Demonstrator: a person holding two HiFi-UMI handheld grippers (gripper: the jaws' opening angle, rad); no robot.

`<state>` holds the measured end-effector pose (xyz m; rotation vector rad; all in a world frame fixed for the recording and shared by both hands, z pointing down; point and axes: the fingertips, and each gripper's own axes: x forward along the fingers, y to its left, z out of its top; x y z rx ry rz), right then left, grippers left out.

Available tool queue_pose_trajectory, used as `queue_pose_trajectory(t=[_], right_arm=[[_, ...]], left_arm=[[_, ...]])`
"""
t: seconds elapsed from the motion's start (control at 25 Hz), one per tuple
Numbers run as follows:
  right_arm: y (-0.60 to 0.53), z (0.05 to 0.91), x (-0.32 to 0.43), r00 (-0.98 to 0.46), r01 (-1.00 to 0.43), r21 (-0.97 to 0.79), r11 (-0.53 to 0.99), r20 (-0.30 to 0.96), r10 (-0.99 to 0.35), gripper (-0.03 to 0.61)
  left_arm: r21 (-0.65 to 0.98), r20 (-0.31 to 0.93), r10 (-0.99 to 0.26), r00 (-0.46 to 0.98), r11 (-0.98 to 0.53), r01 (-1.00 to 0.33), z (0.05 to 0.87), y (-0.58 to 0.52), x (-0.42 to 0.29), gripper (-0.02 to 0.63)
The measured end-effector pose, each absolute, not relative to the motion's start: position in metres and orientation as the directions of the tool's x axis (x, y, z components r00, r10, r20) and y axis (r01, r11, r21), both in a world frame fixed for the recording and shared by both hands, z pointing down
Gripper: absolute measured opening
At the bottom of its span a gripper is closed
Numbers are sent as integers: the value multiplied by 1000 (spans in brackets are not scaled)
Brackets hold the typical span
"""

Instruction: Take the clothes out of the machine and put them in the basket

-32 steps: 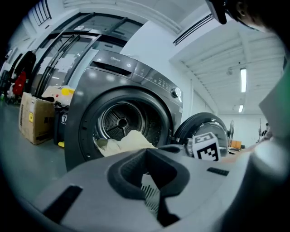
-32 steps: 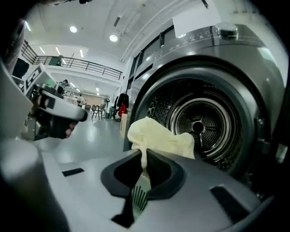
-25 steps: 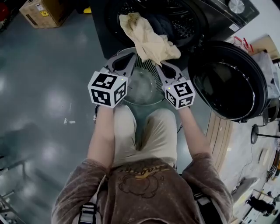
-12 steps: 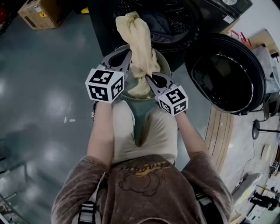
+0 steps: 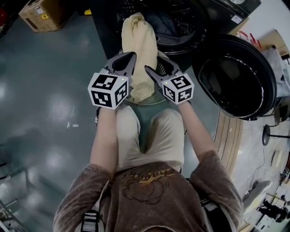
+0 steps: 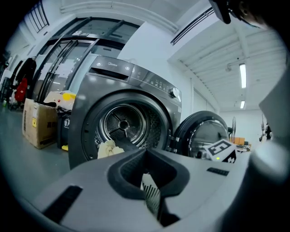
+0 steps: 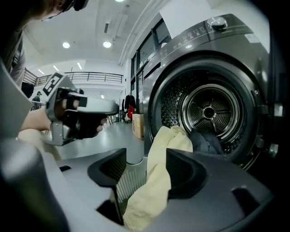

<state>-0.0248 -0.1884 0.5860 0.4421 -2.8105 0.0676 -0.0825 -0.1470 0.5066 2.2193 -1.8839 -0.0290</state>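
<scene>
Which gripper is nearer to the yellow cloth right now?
Right. The right gripper has the yellow cloth lying between its jaws, which have just been opening. The left gripper is shut, close beside the cloth at its left side in the head view.

**Cloth between the right claw's jaws, machine ahead**

The left claw point(image 5: 131, 55) and right claw point(image 5: 154, 62) stand side by side above the basket point(image 5: 152, 102). The right claw's jaws have just been opening. The cloth point(image 5: 138, 45) lies between them, reaching from the drum mouth point(image 5: 181, 25) ahead down into the basket below. The left claw's jaws are together, with the cloth just to their right. The door point(image 5: 235, 79) hangs out to the right of the right claw. A box point(image 5: 41, 13) sits well off, ahead and left of the left claw.
</scene>
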Motion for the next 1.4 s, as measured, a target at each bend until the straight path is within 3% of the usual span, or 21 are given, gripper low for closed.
queue_pose_trajectory(t=[0.36,0.84,1.04,1.28,1.4], right_arm=[[-289,612,-91,-853,-404,9,915,356,-381,378],[-386,656,-149,-737,-501,58,863,494,-461,419],[-390,669,-150,-694,-526,98,845,525,-492,349],[-387,671,-143,-658,-532,148,834,547,-517,132],[-379,666,-138,-666,-530,149,835,536,-519,60]], left_arm=[[139,140,-970,201,-182,-973,505,-144,-82,8],[212,123,-965,232,-203,-956,505,-150,-96,8],[217,130,-963,236,-205,-954,507,-150,-101,8],[239,127,-964,234,-199,-950,508,-148,-105,8],[237,126,-963,237,-203,-950,509,-147,-105,8]])
